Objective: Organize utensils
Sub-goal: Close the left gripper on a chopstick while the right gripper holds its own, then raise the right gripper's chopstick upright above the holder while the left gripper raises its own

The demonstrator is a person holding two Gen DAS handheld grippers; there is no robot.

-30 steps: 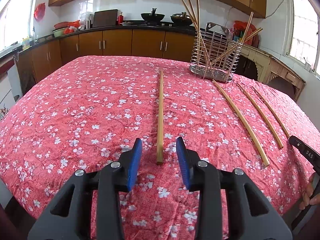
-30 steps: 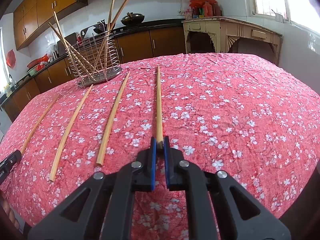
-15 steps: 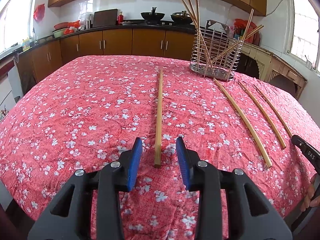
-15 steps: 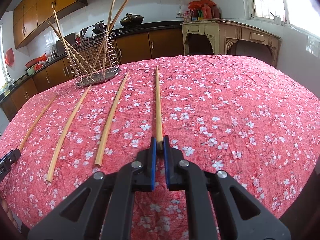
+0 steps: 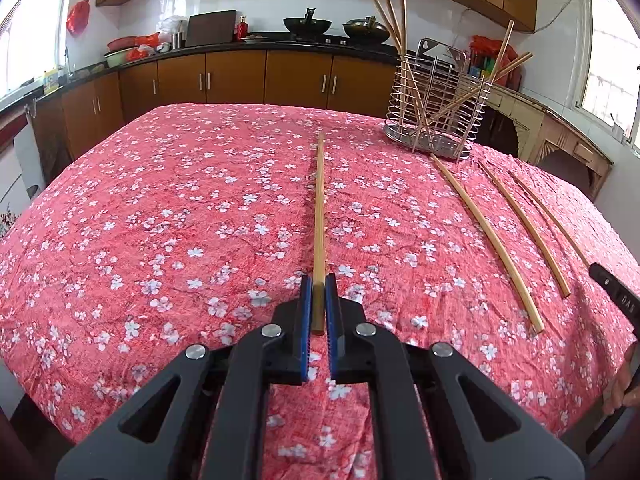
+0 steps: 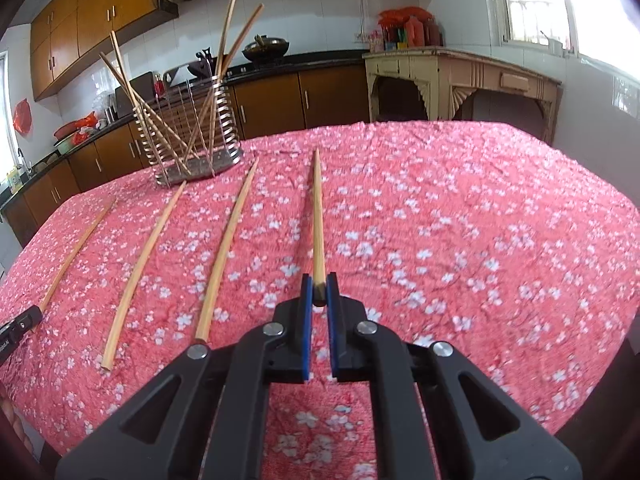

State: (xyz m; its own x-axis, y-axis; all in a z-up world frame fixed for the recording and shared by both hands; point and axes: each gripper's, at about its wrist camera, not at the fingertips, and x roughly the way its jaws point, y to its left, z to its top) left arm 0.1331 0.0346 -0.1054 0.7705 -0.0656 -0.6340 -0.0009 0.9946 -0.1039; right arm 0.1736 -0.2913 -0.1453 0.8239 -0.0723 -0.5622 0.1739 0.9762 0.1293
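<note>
Left gripper (image 5: 319,286): blue pads pressed together on the near end of a bamboo chopstick (image 5: 319,216), which lies flat on the red floral tablecloth (image 5: 160,220) and runs from the pads toward 12 o'clock. Right gripper (image 6: 319,286): likewise pinching the near end of a second chopstick (image 6: 317,216), also pointing toward 12 o'clock; this one appears to stand slightly clear of the cloth at the pinched end, though motion blur in the right wrist view makes that uncertain. Wire utensil holder (image 5: 436,120): upright on the table at roughly 1 o'clock from the left gripper and 11 o'clock from the right gripper, with several chopsticks leaning inside at mixed angles, their tops fanned above the rim. Loose chopsticks: in the right wrist view, two lie on the cloth between the pinched one and the left gripper's stick, the nearer (image 6: 228,248) at 10 o'clock and the next (image 6: 144,272) further left, both angled toward the holder's base. The holder's base is near, but not touching, the far tips of these. A black edge of the left gripper shows at 9 o'clock in the right wrist view. Background: brown kitchen cabinets (image 5: 240,76) and two woks on the counter.
</note>
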